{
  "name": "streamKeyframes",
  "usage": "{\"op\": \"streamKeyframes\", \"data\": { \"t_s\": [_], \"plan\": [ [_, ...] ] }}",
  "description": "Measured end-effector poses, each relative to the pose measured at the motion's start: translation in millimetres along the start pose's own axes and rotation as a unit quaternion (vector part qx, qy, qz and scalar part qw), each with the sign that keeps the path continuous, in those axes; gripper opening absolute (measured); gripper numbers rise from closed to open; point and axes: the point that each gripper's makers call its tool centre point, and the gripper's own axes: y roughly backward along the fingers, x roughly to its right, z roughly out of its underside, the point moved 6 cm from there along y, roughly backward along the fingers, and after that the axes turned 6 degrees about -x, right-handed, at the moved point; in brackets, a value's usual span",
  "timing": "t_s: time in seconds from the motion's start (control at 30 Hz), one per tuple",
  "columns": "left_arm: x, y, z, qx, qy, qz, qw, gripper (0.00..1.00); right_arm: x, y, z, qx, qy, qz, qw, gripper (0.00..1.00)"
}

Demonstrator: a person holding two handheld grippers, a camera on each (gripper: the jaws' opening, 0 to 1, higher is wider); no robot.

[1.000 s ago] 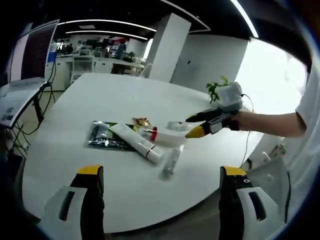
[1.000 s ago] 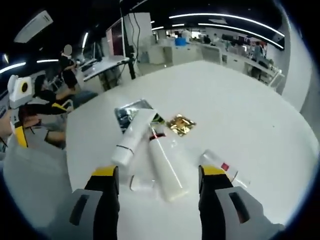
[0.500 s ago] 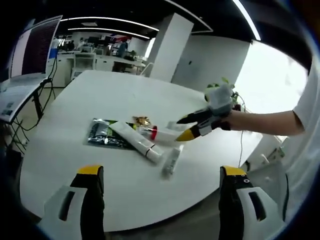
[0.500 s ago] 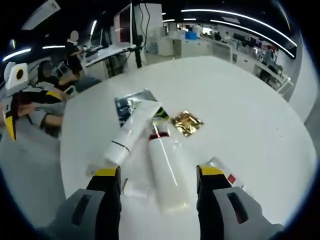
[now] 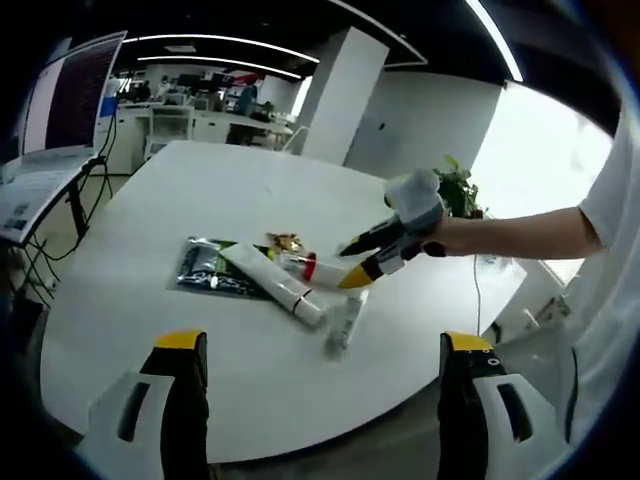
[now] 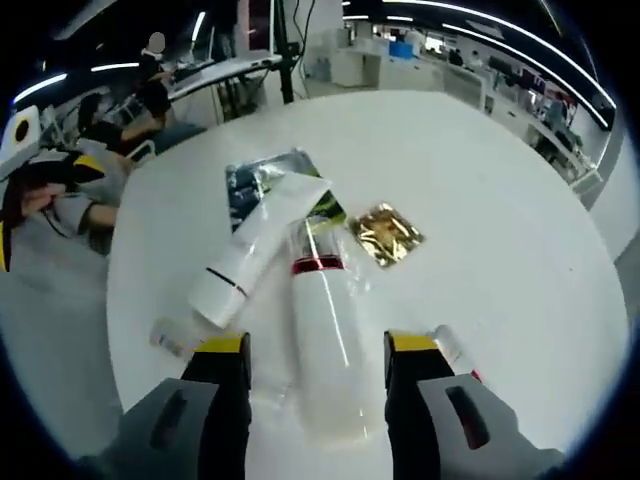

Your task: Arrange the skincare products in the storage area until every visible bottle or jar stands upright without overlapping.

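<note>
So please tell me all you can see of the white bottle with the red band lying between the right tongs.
The white bottle looks like glossy plastic, with a red band near its clear cap. It lies flat on the white table, lengthwise between the open right tongs, not yet gripped. Its cap end meets the white tube and the dark packet.

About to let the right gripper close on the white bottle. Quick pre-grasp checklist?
1. Right gripper open: ok, the fingers stand apart.
2. White plastic bottle with the red band between the fingers: ok, it lies lengthwise in the gap.
3. Bottle free of neighbours: not ok, the white squeeze tube lies right beside it; contact cannot tell.
4. Bottle upright: not ok, it lies flat on the round white table.
5. Left gripper out of the way: ok, open and held back at the near table edge.
6. Small clear vial: not ok, lying down.
</note>
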Motion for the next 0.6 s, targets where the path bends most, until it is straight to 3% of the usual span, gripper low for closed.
{"op": "streamKeyframes", "data": {
  "t_s": [0.33,0.6],
  "plan": [
    [0.4,-0.7,0.8,-0.004,0.001,0.002,1.0000,0.89,-2.9,-11.6,-1.4,-0.063,0.048,-0.012,0.9968,0.46],
    [1.4,-1.3,0.9,-0.006,0.000,0.004,1.0000,0.89,0.9,-18.0,-6.9,-0.076,0.054,-0.015,0.9955,0.44]
  ]
}}
